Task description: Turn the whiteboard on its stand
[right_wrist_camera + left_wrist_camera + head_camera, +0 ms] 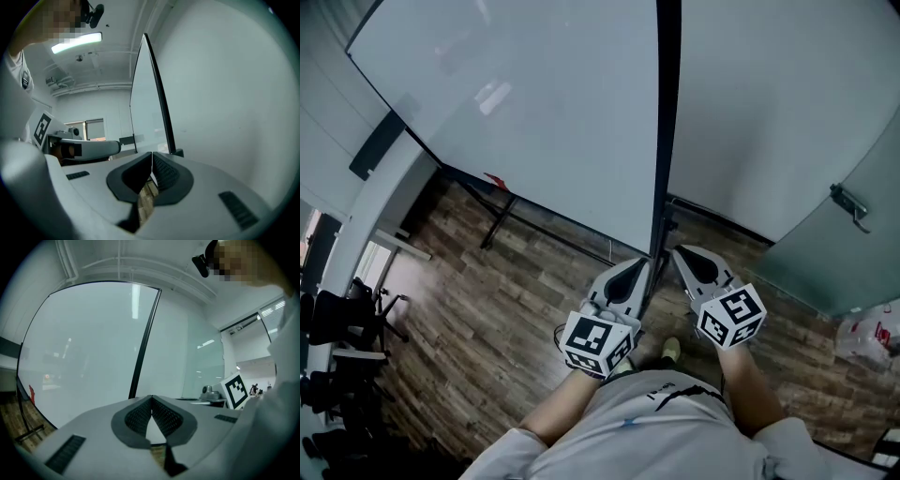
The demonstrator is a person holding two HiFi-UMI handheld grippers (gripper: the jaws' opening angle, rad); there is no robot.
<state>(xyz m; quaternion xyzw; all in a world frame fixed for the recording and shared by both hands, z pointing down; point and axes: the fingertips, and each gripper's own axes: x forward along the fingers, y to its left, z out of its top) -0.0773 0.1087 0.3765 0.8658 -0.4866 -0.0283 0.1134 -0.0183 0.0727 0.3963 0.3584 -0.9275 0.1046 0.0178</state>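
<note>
The whiteboard [534, 112] is a large white panel on a dark stand [499, 217], tilted across the upper left of the head view. Its black side edge [667, 131] runs down to just above my two grippers. My left gripper [642, 263] sits just left of that edge's lower end, shut with nothing between its jaws. My right gripper [679, 250] is just right of the edge, also shut and empty. In the left gripper view the whiteboard [84, 348] fills the left, beyond the left gripper [151, 397]. In the right gripper view the whiteboard [147, 108] shows edge-on above the right gripper [152, 153].
A pale wall [769, 94] stands close behind the board on the right. A frosted glass door with a handle [851, 206] is at the far right, and a red-and-white bag [867, 333] lies below it. Black office chairs [347, 319] stand at the left on the wooden floor.
</note>
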